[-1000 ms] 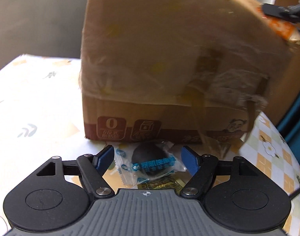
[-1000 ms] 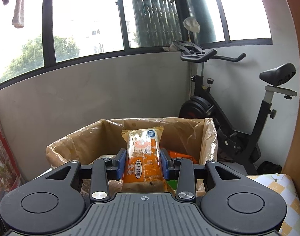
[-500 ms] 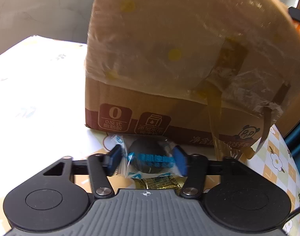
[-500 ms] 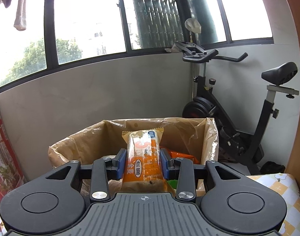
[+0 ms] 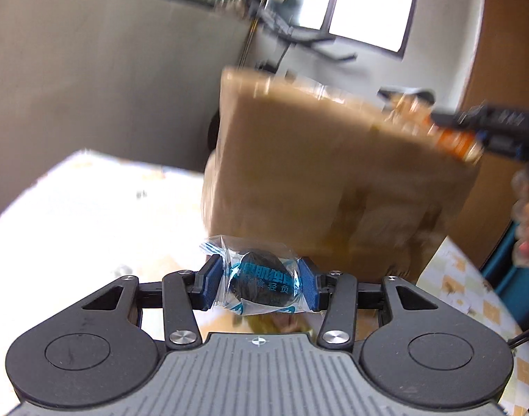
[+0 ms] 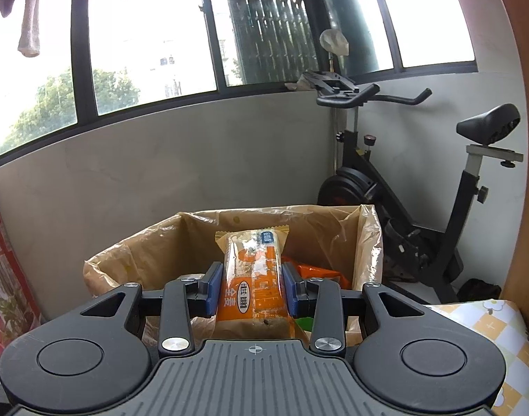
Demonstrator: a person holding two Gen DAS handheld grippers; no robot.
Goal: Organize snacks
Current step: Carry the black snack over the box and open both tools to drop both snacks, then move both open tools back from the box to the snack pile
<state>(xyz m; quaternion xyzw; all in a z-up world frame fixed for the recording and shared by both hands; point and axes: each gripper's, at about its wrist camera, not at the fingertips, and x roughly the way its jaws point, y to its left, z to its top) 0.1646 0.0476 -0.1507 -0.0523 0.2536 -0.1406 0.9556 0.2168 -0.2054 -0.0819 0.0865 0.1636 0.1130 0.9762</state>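
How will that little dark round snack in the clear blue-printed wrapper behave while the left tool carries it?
The wrapped dark snack probably stays put: the left tool, whose jaws have just been closing, pinches its round middle. The crinkly film ends stick out loose, so they look floppy. The film looks glossy, so it might slip, and on the table it might roll.

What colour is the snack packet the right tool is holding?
Mostly orange, with a pale yellow top edge, on the snack packet; the right wrist view shows it best.
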